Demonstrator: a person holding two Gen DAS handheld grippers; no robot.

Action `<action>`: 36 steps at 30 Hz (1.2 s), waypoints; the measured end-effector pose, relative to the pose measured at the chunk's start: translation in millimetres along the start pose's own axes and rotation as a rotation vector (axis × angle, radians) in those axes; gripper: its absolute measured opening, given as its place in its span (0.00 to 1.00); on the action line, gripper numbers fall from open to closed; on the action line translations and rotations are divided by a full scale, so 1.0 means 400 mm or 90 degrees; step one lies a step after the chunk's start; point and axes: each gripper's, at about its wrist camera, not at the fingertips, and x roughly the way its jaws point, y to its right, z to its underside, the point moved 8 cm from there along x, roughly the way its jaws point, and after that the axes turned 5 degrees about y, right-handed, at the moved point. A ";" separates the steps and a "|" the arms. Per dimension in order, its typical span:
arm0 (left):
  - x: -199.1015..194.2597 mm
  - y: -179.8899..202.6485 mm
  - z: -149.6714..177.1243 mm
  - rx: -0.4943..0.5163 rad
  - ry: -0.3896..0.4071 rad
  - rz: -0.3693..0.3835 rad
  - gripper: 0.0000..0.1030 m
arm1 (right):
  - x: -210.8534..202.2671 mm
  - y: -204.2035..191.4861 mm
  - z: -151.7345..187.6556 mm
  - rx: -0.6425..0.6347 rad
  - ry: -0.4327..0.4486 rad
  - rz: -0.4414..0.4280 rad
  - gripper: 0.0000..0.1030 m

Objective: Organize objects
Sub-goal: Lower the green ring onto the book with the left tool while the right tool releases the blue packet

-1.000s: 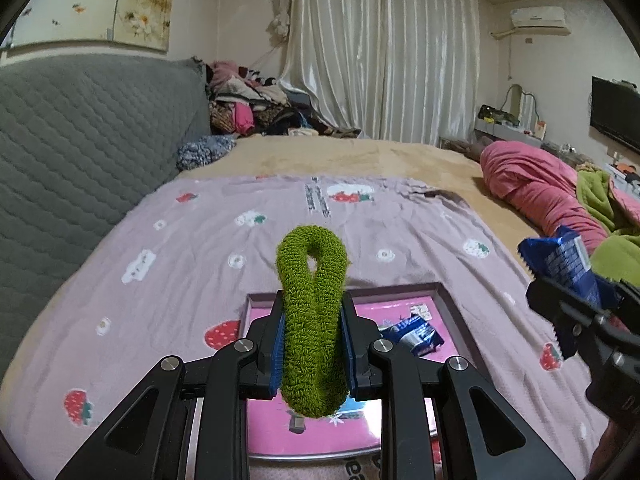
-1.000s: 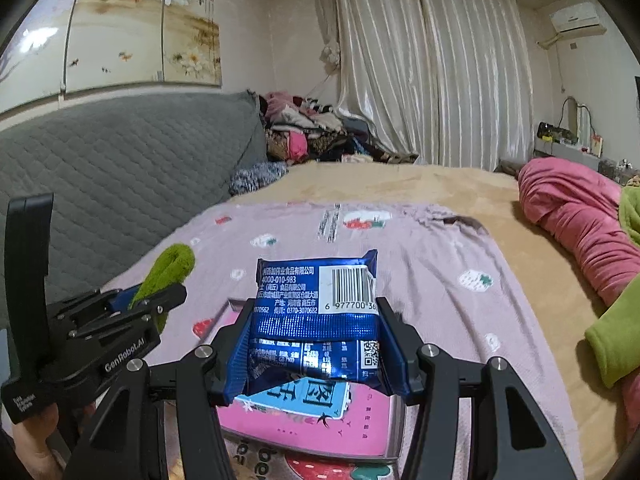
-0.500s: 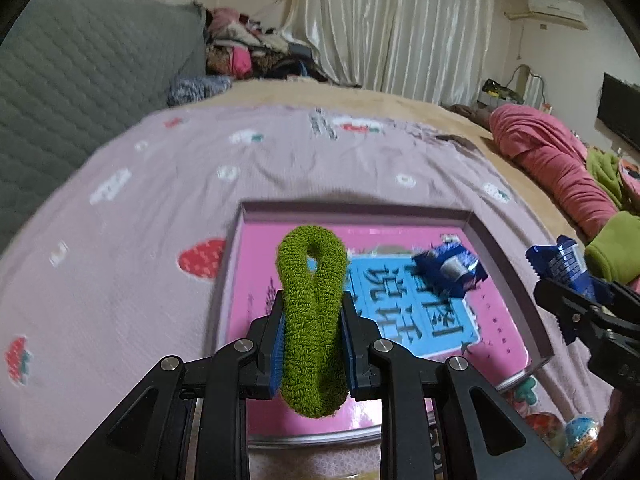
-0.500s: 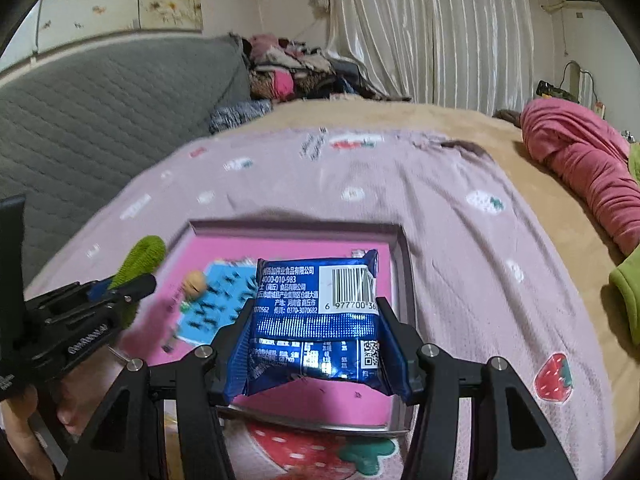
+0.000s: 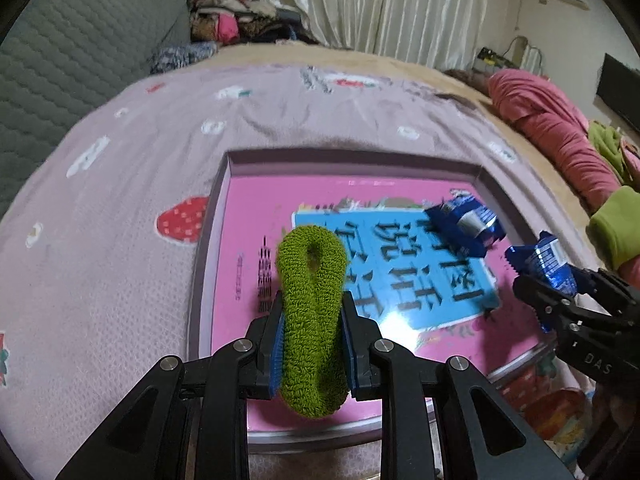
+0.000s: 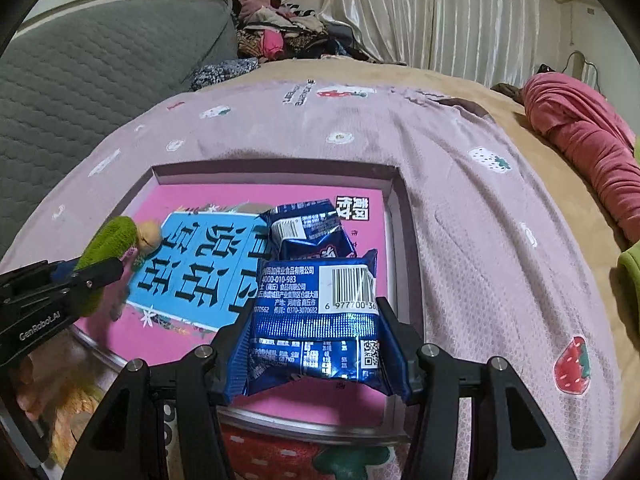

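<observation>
Now lower and closer over the pink tray point(image 5: 216, 216) than a second ago, with left gripper point(image 5: 313, 334) clamped on the soft, light green scrunchie point(image 5: 312, 320) at mid-loop, right gripper point(image 6: 316, 344) pinching the crinkly, slippery blue snack packet point(image 6: 316, 320) by its sides, above the tray's near right.

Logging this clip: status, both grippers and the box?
Left gripper shut on green scrunchie. Right gripper shut on blue snack packet. Both over pink box; second packet already inside.
</observation>
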 end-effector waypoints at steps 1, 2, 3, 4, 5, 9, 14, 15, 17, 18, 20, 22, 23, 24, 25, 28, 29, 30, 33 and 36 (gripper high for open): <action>0.004 -0.001 0.004 -0.003 -0.007 0.002 0.24 | 0.000 0.000 0.003 -0.002 -0.002 0.001 0.54; 0.009 -0.003 0.009 -0.005 -0.014 0.002 0.24 | -0.001 0.002 0.005 -0.002 -0.004 0.002 0.54; 0.014 -0.004 0.014 -0.003 -0.019 -0.002 0.24 | -0.001 0.004 0.006 0.000 -0.006 0.001 0.55; 0.018 -0.004 0.019 0.000 -0.025 -0.004 0.24 | -0.001 0.008 0.009 0.002 -0.008 0.000 0.55; 0.022 -0.004 0.022 -0.001 -0.029 -0.003 0.24 | 0.000 0.010 0.008 0.004 -0.010 0.000 0.55; 0.034 -0.002 0.038 -0.004 -0.048 -0.001 0.24 | 0.007 0.014 0.011 0.003 -0.016 0.003 0.55; 0.034 0.002 0.044 0.000 -0.054 0.002 0.24 | 0.017 0.004 0.018 -0.016 -0.028 0.009 0.55; 0.035 0.003 0.045 0.001 -0.055 0.001 0.24 | 0.019 0.002 0.020 -0.020 -0.031 0.011 0.55; 0.036 0.003 0.045 0.003 -0.055 0.001 0.24 | 0.023 0.001 0.022 -0.026 -0.035 0.017 0.55; 0.036 0.006 0.045 0.004 -0.054 0.004 0.24 | 0.023 0.002 0.022 -0.031 -0.036 0.021 0.55; 0.037 0.008 0.046 0.008 -0.055 0.005 0.26 | 0.026 0.001 0.023 -0.037 -0.038 0.026 0.55; 0.037 0.013 0.045 0.016 -0.053 0.004 0.27 | 0.030 0.001 0.027 -0.036 -0.044 0.025 0.56; 0.037 0.015 0.045 0.017 -0.054 0.005 0.27 | 0.032 0.002 0.028 -0.036 -0.046 0.026 0.56; 0.037 0.017 0.045 0.022 -0.054 0.004 0.28 | 0.034 0.002 0.028 -0.036 -0.048 0.025 0.56; 0.037 0.019 0.045 0.025 -0.054 0.003 0.29 | 0.036 0.001 0.030 -0.034 -0.051 0.019 0.56; 0.038 0.021 0.044 0.028 -0.056 0.006 0.30 | 0.038 0.002 0.031 -0.038 -0.053 0.029 0.56; 0.038 0.021 0.045 0.028 -0.056 0.007 0.30 | 0.040 0.001 0.033 -0.039 -0.058 0.029 0.56; 0.038 0.021 0.044 0.028 -0.056 0.006 0.31 | 0.042 0.001 0.035 -0.040 -0.060 0.027 0.56; 0.036 0.025 0.048 0.030 -0.061 0.010 0.39 | 0.043 0.003 0.036 -0.038 -0.061 0.031 0.57; 0.036 0.031 0.052 0.034 -0.066 0.012 0.51 | 0.041 0.005 0.035 -0.036 -0.059 0.032 0.64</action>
